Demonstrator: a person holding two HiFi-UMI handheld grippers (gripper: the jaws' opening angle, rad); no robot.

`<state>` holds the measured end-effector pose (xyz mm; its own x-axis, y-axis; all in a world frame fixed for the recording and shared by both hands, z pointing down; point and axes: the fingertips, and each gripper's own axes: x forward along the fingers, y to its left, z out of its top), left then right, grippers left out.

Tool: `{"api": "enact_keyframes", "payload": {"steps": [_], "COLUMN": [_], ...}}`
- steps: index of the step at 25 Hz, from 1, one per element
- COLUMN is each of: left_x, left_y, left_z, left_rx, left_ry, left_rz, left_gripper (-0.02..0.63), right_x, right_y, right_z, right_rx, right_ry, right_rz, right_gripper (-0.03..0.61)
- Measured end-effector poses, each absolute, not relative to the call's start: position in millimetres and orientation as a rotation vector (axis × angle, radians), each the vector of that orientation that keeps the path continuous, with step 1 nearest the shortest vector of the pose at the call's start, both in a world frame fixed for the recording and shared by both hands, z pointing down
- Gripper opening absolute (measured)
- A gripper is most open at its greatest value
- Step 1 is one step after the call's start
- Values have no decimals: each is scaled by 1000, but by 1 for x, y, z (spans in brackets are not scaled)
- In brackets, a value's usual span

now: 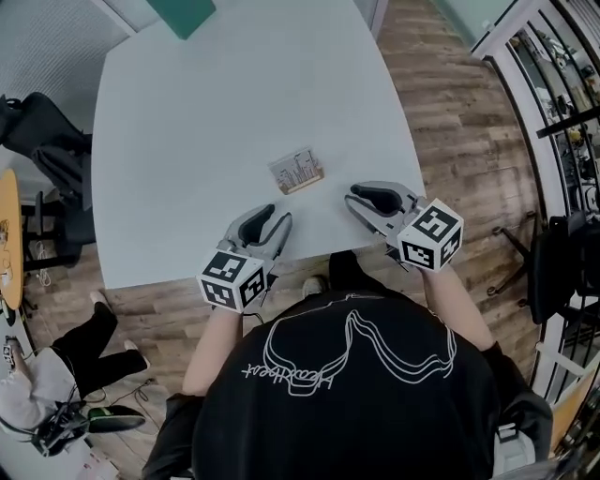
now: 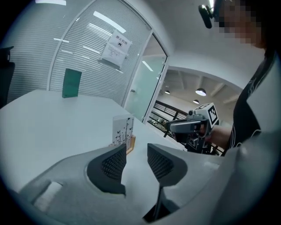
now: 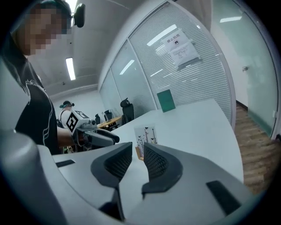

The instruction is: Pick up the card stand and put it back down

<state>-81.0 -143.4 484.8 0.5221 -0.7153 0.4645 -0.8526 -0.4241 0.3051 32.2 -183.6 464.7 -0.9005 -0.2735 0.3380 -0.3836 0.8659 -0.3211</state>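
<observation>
The card stand [image 1: 296,171], a small wooden base holding a printed white card, stands upright on the white table [image 1: 187,122] near its front edge. It also shows ahead of the jaws in the left gripper view [image 2: 122,131] and in the right gripper view [image 3: 146,135]. My left gripper [image 1: 277,218] sits low at the front edge, short of the stand and to its left, jaws apart with nothing between them [image 2: 137,150]. My right gripper [image 1: 353,197] lies to the stand's right, jaws parted by a narrower gap and empty [image 3: 138,150]. Neither touches the stand.
A green board [image 1: 183,13] stands at the table's far edge. Black office chairs [image 1: 47,141] stand left of the table, and a person's legs [image 1: 89,342] are on the wood floor at lower left. A metal railing [image 1: 562,112] runs along the right.
</observation>
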Motion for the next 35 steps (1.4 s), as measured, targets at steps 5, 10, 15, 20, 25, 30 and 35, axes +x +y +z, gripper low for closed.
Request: {"api": "enact_keyframes", "payload": {"steps": [5,10,15,20,25,30,35], "left_x": [-96,-107,-109,-116,-112,-113,-112], "left_y": [-164,-180,-190,-195,-202,-207,-209], "left_z": [504,522,535,552,562,571,571], "left_rx": [2205,2152,2137,2136,2143,2140,2135], "left_ry": [-1296,-1286,-1283,-1234,-1226,-1229,-1232], "left_rz": [344,321,337,371,390,402,392], "left_gripper": [152,159,162,163,163,163,162], "right_x": [14,-2,-19,-34,-36,-45,-48], "right_y": [-204,-222,-232,-246,-255,-255,-250], "right_z": [489,511,528,545,558,567,571], "right_rx": [411,351,268,241,222,187,171], "right_ry": [-2684,-2652,-2611,-2565,-2540,-2524,-2526], "right_rz": [491,513,368,329,359,349,389], "right_gripper": [153,178,190,190,190,190,186]}}
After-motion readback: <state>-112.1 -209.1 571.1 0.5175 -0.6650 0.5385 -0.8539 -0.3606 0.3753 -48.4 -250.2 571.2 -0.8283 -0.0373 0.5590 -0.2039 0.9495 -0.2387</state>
